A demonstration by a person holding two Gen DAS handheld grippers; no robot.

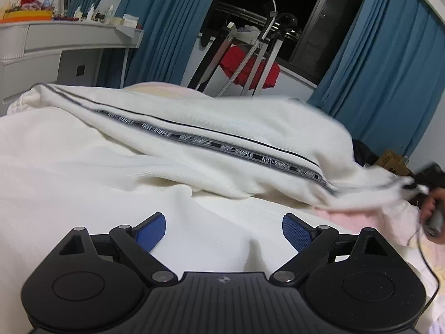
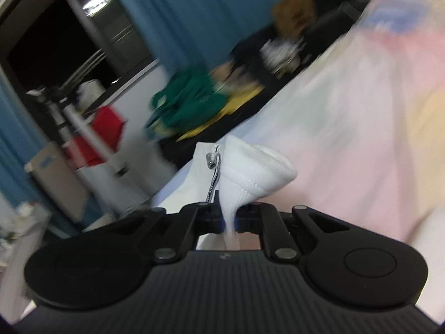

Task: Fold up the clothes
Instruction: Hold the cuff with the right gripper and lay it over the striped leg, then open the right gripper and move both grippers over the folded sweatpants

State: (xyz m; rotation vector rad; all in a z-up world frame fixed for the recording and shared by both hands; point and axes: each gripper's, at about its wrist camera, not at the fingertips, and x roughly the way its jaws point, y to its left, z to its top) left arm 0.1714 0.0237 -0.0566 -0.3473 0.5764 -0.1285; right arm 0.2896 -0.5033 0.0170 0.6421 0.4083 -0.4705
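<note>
A white garment (image 1: pixel 211 139) with a dark lettered stripe along its sleeve lies over the bed. My left gripper (image 1: pixel 224 235) is open, its blue pads (image 1: pixel 151 235) resting low on white cloth with nothing pinched. At the right edge of the left wrist view the right gripper (image 1: pixel 414 186) pulls the sleeve end taut, held by a hand (image 1: pixel 431 208). In the right wrist view my right gripper (image 2: pixel 229 218) is shut on the ribbed white cuff (image 2: pixel 250 172), which bulges out past the jaws beside a small metal zipper pull (image 2: pixel 211 161).
A pink and yellow bedsheet (image 2: pixel 361 139) covers the bed. Blue curtains (image 1: pixel 172 27) frame a dark window. A white dresser (image 1: pixel 64 44) with bottles stands left. A metal rack with red cloth (image 1: pixel 250 69) stands behind the bed. Green cloth (image 2: pixel 192 100) lies on the floor.
</note>
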